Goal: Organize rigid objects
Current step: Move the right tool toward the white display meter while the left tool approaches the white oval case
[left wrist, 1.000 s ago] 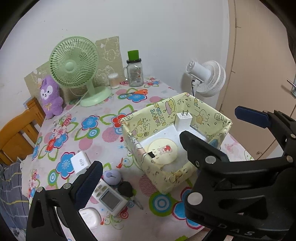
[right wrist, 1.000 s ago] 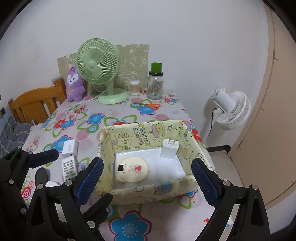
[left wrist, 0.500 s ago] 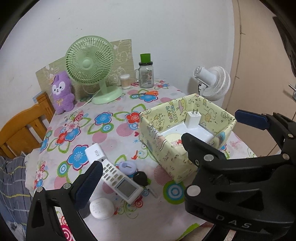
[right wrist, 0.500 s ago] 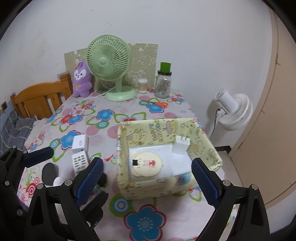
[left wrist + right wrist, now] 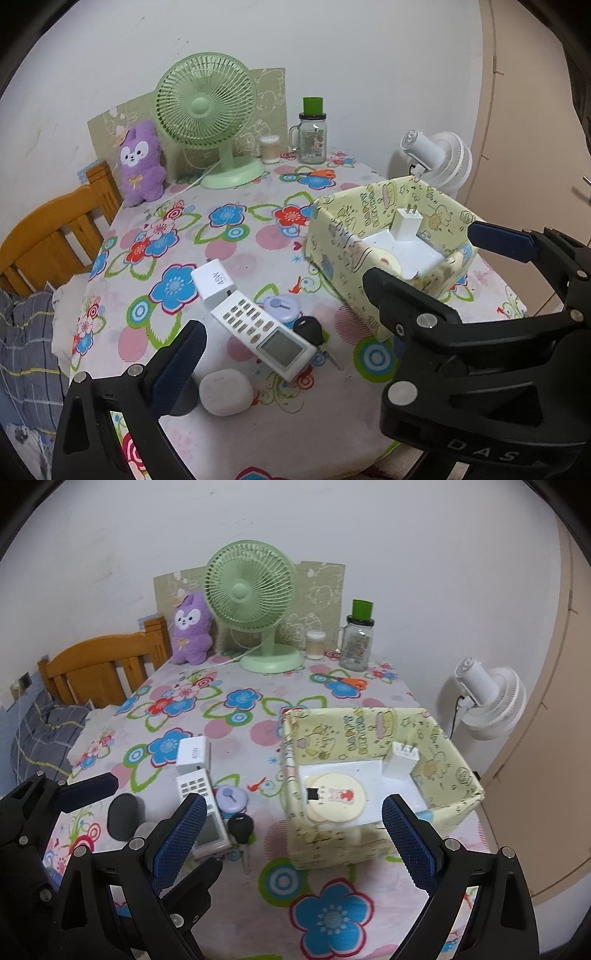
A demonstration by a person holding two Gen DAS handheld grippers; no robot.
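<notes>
A yellow patterned box (image 5: 373, 734) stands on the flowered table and holds a white plug charger (image 5: 400, 762) and a round cartoon disc (image 5: 338, 797). Left of the box lie a white 45W charger (image 5: 214, 282), a white remote (image 5: 264, 334), a purple round gadget (image 5: 280, 308), a black car key (image 5: 308, 328) and a white earbud case (image 5: 226, 392). My left gripper (image 5: 332, 288) is open and empty above these loose items. My right gripper (image 5: 291, 830) is open and empty in front of the box.
A green desk fan (image 5: 255, 602), a purple plush (image 5: 190, 629), a cotton-swab jar (image 5: 316, 644), a glass mug with green lid (image 5: 357, 640) and orange scissors (image 5: 349, 681) stand at the back. A wooden chair (image 5: 103, 668) is at left, a white floor fan (image 5: 487, 701) at right.
Both grippers have pulled back and shifted left. The loose items left of the box now sit more central in the left wrist view. Nothing was grasped.
</notes>
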